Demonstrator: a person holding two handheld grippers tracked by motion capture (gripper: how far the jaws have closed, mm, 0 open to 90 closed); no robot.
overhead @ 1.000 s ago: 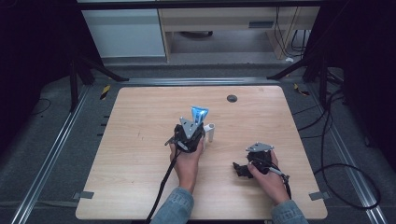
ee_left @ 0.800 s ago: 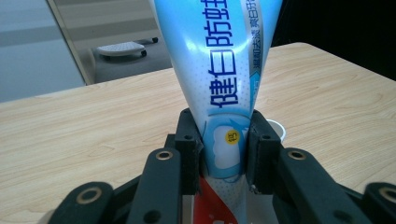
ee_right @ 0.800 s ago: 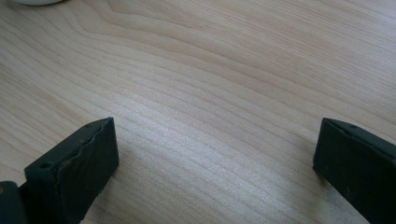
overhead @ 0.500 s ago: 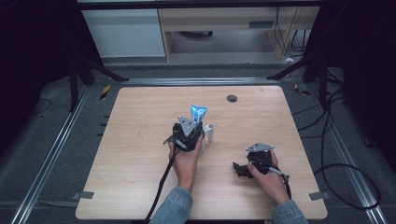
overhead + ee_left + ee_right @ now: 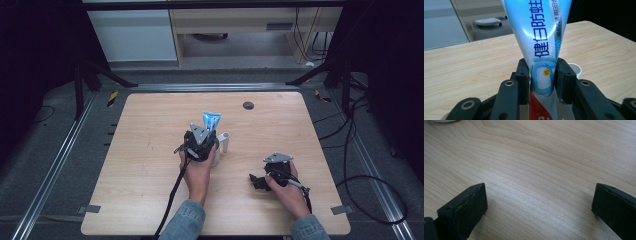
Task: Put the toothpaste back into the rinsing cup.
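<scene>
toothpaste tube, blue and white with a red band low down, stands upright near the middle of the tabletop, pinched between the jaws of the left gripper. a small white cup sits just beside it on the wood. the right gripper rests low over bare tabletop to the right, well apart from the tube, its jaws spread wide with nothing between them.

Lab recording bay: wooden table on aluminium rail frame, black curtains, floor cables, white cabinets
</scene>
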